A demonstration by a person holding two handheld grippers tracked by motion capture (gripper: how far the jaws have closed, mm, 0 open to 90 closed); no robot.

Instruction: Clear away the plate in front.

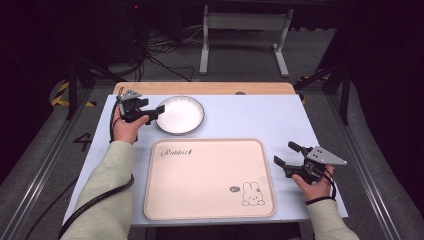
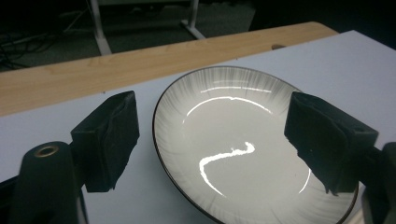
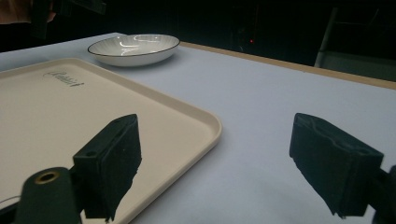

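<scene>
A white plate (image 1: 180, 114) with a thin dark rim sits empty at the back left of the table. My left gripper (image 1: 151, 106) hovers at its left edge, open. In the left gripper view the plate (image 2: 233, 140) lies between the two black pads (image 2: 109, 137), one outside the rim and the other over the plate's far side. A cream tray (image 1: 210, 175) with a rabbit drawing lies empty at the front centre. My right gripper (image 1: 287, 154) is open just right of the tray, holding nothing. The right gripper view shows the tray's corner (image 3: 205, 123) by its left jaw and the plate (image 3: 135, 49) far off.
The pale table top (image 1: 260, 120) has a bare stretch right of the plate and behind the tray. A wooden strip (image 1: 200, 88) runs along the table's back edge. Beyond it are dark floor, cables and a white frame (image 1: 245, 35).
</scene>
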